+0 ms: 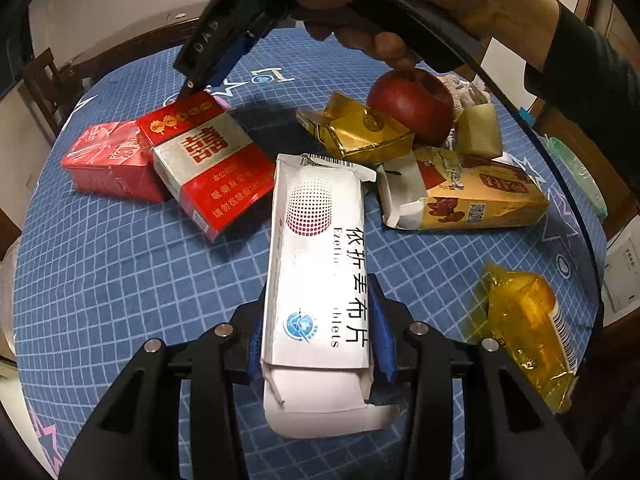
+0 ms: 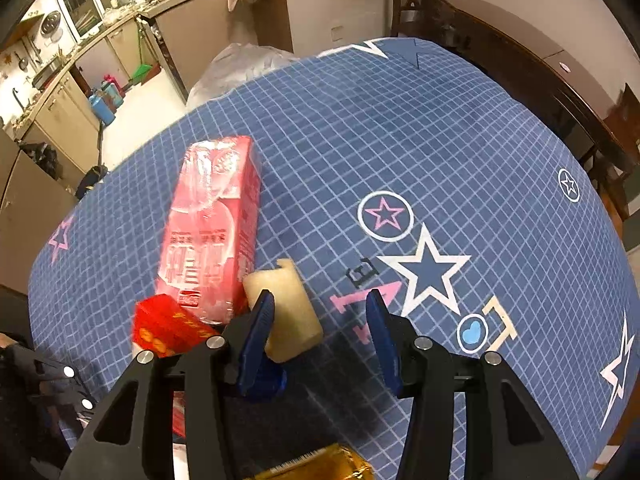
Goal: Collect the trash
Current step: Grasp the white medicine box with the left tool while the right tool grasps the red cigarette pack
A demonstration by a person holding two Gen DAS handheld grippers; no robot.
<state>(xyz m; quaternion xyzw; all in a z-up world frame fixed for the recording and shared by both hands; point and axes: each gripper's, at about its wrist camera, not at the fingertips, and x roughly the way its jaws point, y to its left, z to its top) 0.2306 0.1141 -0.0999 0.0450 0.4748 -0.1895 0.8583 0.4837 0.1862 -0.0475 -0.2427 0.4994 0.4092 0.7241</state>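
— What is the left hand-held gripper [image 1: 318,340] doing?

— Its blue pads clamp a white tablet box [image 1: 316,276] lying on the blue checked table [image 1: 120,280], among red cartons and a yellow wrapper [image 1: 524,332].

— And the right hand-held gripper [image 2: 320,320]?

— Jaws apart, gripping nothing; a pale block [image 2: 286,312] touches one finger beside a pink carton [image 2: 212,232].

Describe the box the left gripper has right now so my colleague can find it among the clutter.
On the blue checked tablecloth, look at the near edge of the litter pile, between the blue pads of the left gripper. The white medicine box lies there lengthwise. It alone is long and white, with a pink dot pattern, while the neighbouring packs are red or gold.
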